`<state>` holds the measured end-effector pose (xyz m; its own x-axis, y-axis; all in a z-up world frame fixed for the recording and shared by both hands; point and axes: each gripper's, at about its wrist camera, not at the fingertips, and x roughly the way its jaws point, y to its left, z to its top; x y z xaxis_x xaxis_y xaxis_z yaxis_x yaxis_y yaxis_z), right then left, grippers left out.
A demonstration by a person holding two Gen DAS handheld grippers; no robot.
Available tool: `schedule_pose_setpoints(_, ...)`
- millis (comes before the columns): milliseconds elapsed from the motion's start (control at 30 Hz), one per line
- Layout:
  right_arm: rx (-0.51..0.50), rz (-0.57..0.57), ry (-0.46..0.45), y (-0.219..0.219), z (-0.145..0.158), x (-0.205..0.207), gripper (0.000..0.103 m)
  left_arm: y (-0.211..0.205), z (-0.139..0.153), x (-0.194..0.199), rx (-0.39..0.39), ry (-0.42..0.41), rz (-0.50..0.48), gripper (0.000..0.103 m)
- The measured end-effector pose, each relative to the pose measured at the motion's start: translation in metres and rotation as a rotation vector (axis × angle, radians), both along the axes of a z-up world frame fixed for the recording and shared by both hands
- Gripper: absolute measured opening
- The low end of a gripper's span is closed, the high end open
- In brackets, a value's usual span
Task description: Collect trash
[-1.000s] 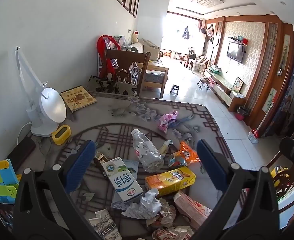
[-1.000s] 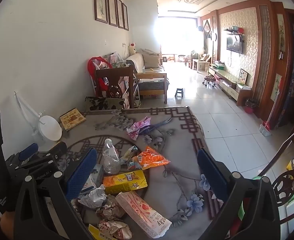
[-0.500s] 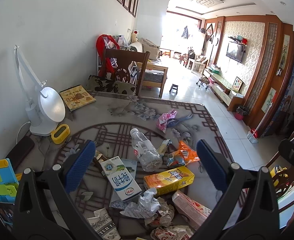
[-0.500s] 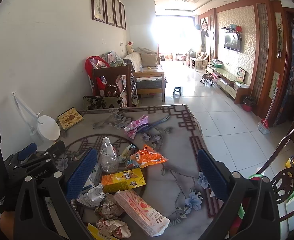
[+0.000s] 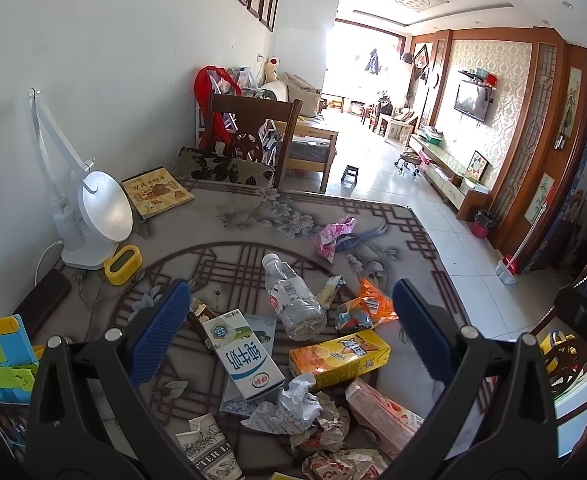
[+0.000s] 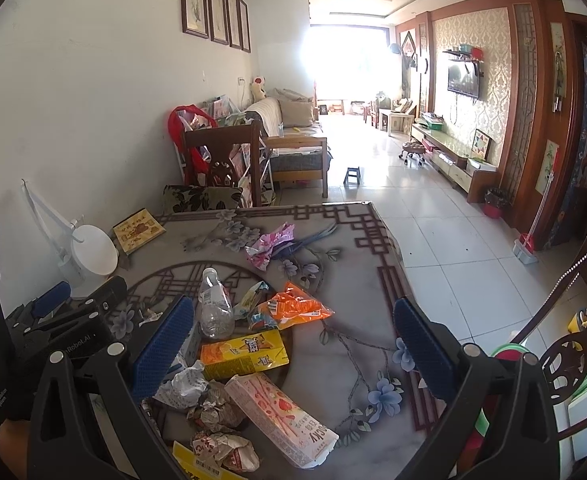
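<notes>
Trash lies scattered on the patterned table [image 5: 229,240]: a clear plastic bottle [image 5: 293,298], a white-blue milk carton [image 5: 243,356], a yellow drink box [image 5: 339,358], an orange wrapper [image 5: 367,304], a pink snack box [image 5: 385,416], crumpled paper [image 5: 293,404] and a pink wrapper [image 5: 335,232]. My left gripper [image 5: 289,336] is open and empty above the pile. My right gripper [image 6: 293,344] is open and empty over the yellow box [image 6: 243,352], pink box [image 6: 281,416] and bottle [image 6: 213,304]. The left gripper shows at the left of the right wrist view [image 6: 53,320].
A white desk lamp [image 5: 89,216], a yellow holder [image 5: 123,264], a picture book [image 5: 157,196] and a blue-green toy [image 5: 1,356] stand at the table's left by the wall. A wooden chair [image 5: 249,140] is behind the table. Tiled floor lies to the right.
Both views have shifted slightly; the right wrist view has dropped a little closer to the trash. Both grippers stay open and empty. Nothing on the table has moved.
</notes>
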<state>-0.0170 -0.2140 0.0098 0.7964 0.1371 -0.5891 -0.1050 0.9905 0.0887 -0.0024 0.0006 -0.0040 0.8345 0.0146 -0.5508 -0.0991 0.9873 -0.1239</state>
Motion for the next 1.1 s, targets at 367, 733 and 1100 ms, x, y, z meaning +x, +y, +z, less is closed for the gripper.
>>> schedule_pose_setpoints(367,-0.018,-0.005,0.002,0.002,-0.002,-0.0022,0.096,0.0053,0.0032,-0.001,-0.005,0.005,0.007,0.099)
schedule_pose_setpoints(733,-0.019,-0.014,0.014,0.0012,-0.0035,-0.001,0.096,0.0044,0.0023,-0.0007,-0.005,0.01,0.005,0.099)
schedule_pose_setpoints(1100,-0.023,-0.013,0.022,0.0024,-0.0067,-0.0007,0.096,0.0039,-0.0041,0.0018,-0.005,0.017,0.011,0.099)
